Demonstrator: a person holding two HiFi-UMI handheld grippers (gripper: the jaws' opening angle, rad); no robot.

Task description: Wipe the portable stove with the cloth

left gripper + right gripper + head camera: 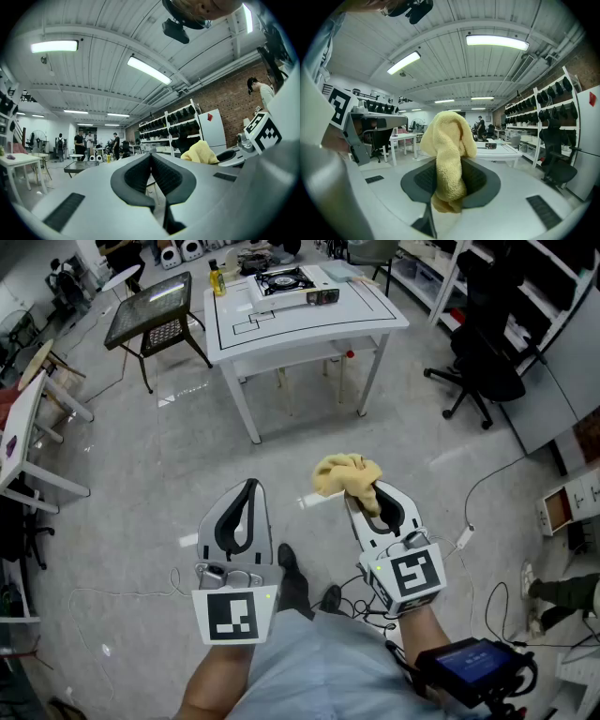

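Yellow cloth pinched in right gripper, bunching beyond it.

Our forearms reach forward, side by side; our left gripper is closed and empty, our right gripper clamps the cloth.

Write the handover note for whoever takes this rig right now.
Left gripper: jaws together, empty, held low in front of the body.
Right gripper: shut on the yellow cloth, most of which bunches above the jaws.
Stove: on the far part of the white table, across open floor ahead, well away from both grippers.
Done: cloth is in hand.
Left: walk to the table, then wipe the stove with the cloth. The left gripper is free, probably to steady the stove.
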